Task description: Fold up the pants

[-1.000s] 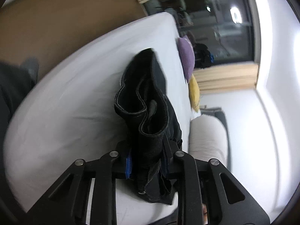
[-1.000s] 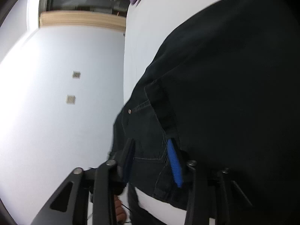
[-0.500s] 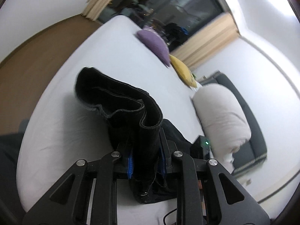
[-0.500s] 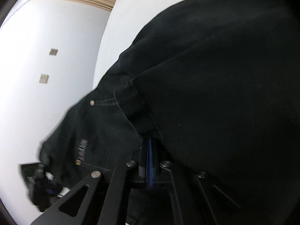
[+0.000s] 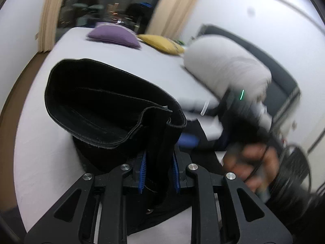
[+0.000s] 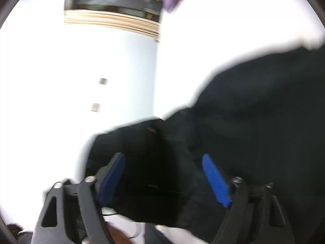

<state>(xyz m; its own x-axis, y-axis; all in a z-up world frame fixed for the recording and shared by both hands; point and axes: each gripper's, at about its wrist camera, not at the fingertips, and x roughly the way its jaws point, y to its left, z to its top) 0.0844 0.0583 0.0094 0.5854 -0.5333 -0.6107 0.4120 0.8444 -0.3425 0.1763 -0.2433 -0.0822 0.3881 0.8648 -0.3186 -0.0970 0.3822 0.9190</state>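
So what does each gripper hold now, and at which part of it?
Left gripper grips the black pants at their bunched hem end. Right gripper has just opened; pants between its pads, not gripped.

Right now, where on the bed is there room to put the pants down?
The white bed is bare left of the pants, and between them and the purple pillow. It is crowded on the right by the big white pillow and a hand.

Motion blur, blown-out whites, fisheye-warped dark edges

One pair of black pants (image 5: pixel 113 105), two cushions: purple (image 5: pixel 114 35), yellow (image 5: pixel 162 42).
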